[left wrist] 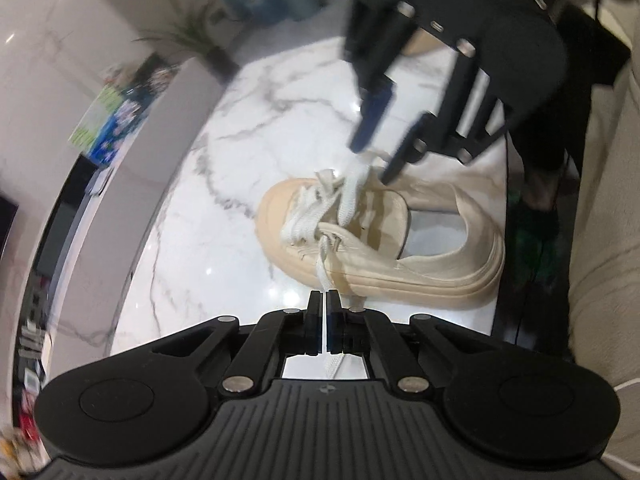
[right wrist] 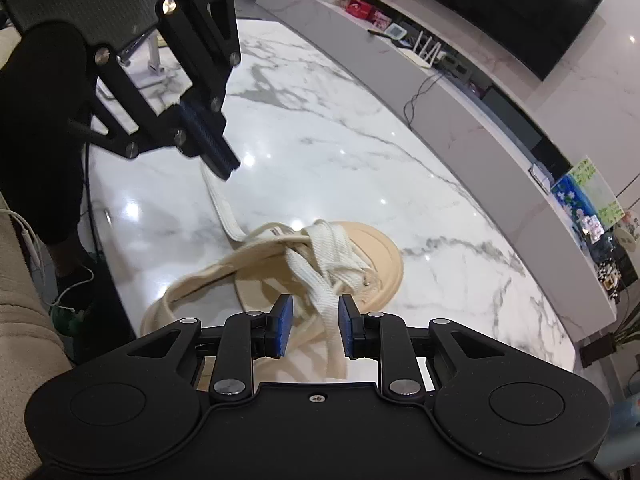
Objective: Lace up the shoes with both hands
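Left gripper (left wrist: 324,294) pinched tight on one lace end (left wrist: 322,268), angled steeply down. Right gripper (right wrist: 315,314) also tilted down, jaws parted, other lace end (right wrist: 320,292) loose between the pads. Beige shoe (left wrist: 372,240) sits upright on marble table (left wrist: 224,208) near its edge, long axis along that edge, toe away from sofa (left wrist: 600,240).

Black linkage grippers (right wrist: 315,330); blue ribbed pads (right wrist: 285,326) (silver pivot screws); black sleeve (right wrist: 44,128).
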A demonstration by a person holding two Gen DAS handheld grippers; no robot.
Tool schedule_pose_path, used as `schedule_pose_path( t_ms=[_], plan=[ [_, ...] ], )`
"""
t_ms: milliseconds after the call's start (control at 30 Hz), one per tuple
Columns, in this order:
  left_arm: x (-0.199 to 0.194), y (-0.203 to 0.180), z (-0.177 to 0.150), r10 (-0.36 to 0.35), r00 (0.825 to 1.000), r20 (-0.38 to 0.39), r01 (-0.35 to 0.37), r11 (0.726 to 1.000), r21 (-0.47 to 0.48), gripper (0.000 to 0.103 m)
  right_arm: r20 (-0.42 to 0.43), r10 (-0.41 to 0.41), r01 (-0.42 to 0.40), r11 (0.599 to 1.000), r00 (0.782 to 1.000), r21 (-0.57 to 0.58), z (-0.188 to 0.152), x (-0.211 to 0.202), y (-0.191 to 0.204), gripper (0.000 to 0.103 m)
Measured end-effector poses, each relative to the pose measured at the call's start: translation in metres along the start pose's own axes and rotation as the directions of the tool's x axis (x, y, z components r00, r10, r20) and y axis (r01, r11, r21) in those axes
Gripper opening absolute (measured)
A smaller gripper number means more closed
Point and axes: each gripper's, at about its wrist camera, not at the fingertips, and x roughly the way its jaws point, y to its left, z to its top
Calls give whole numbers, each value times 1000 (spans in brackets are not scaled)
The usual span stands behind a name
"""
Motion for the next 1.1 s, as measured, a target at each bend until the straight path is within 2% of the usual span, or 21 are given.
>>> schedule_pose_path(
  t_ms=[433, 533, 600, 667, 733, 1000, 1100],
  plan=[
    [-31, -11, -16, 64, 997, -42, -66, 997, -51, 1, 19, -10, 10, 1000, 1000, -6, -1, -20, 14, 22],
    [-27, -14, -13, 77, 997, -14, -78, 995, -55, 3, 20, -17, 17, 1000, 1000, 6, -1, -19, 16, 24],
    [-28, -16, -10, 81, 997, 20, -80, 995, -61, 4, 25, -27, 26, 999, 999, 19, -1, -20, 17, 32],
    [-22, -16, -7, 83, 996, 39, -81, 994, -68, 9, 38, -29, 28, 998, 999, 50, -2, -21, 15, 32],
    [-20, -17, -4, 79, 996, 41, -75, 994, -77, 16, 55, -26, 22, 997, 998, 80, -2, -22, 13, 32],
    [-10, -13, 13, 46, 998, 41, -38, 982, -183, 17, 48, -5, -1, 990, 999, 138, -3, -13, 7, 32],
    [-7, -13, 14, 27, 998, 53, -17, 984, -176, 17, 37, 11, -16, 991, 999, 136, -4, -9, 6, 32]
  ],
)
